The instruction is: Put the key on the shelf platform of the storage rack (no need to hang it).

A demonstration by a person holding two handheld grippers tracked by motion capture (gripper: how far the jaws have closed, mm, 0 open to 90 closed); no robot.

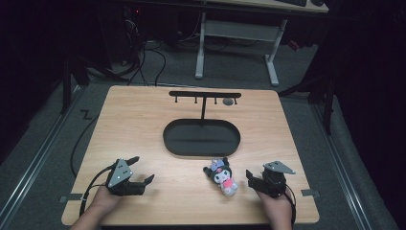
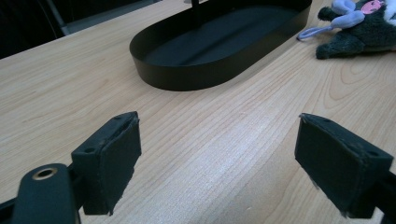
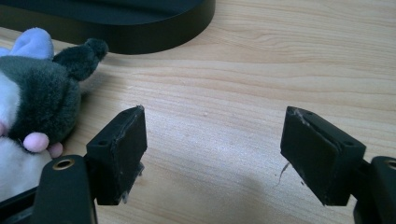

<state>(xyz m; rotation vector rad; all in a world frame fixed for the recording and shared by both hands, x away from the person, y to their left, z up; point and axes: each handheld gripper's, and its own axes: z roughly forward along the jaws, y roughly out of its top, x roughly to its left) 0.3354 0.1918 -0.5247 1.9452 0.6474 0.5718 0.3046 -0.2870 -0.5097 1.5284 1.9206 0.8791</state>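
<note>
Showing plush toy, hook stand overhead

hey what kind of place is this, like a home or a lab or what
Probably a lab set up for recording demos: a wooden table on grey carpet, a desk frame and cables behind, with dark surroundings.

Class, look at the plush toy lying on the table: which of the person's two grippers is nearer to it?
The right gripper is nearer: it sits just beside the plush toy, jaws open. The left gripper, also open, is farther off across the table.
</note>
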